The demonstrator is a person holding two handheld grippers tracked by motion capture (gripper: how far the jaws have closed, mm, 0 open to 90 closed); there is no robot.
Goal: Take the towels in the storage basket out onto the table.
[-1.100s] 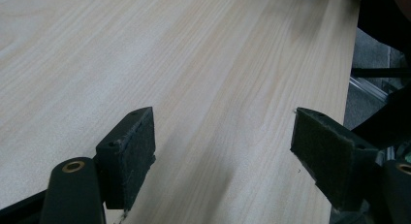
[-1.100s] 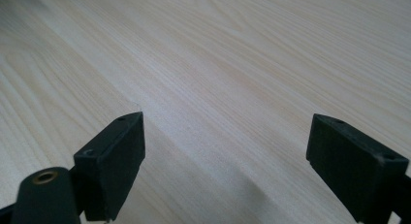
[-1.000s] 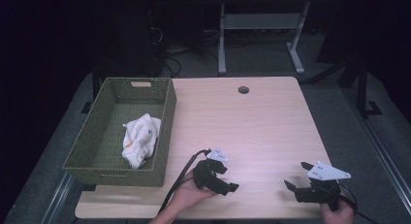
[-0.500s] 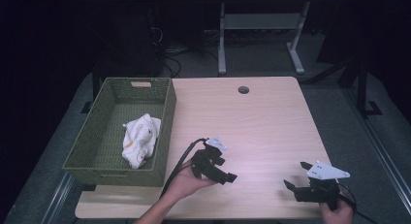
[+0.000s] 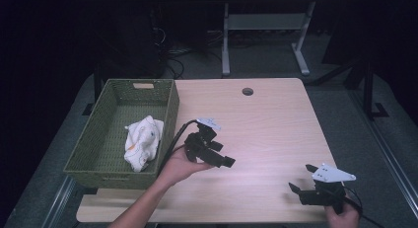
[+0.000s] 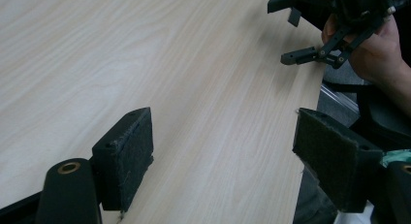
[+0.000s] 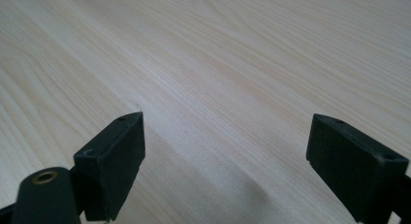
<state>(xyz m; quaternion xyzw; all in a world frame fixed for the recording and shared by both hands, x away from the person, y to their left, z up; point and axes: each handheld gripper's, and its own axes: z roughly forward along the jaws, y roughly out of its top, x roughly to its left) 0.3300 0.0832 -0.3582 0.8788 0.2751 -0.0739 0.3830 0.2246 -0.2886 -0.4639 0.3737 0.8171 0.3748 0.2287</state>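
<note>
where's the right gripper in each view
High view: the right gripper is at bottom right, over the table's near edge, jaws apart.
Left gripper view: it is at top right, held in a hand.
Right gripper view: its own jaws rise from the bottom.
Shared landmark: the pale wooden table.

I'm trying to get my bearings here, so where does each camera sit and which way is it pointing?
High view: above the person's side, facing forward and down on the table and basket; both hands and the left claw show.
Left gripper view: rides the left claw, looking across the tabletop; its open jaws show.
Right gripper view: rides the right claw, low over the wood; its open jaws show.
Shared: high and left gripper views both show the right claw.
</note>
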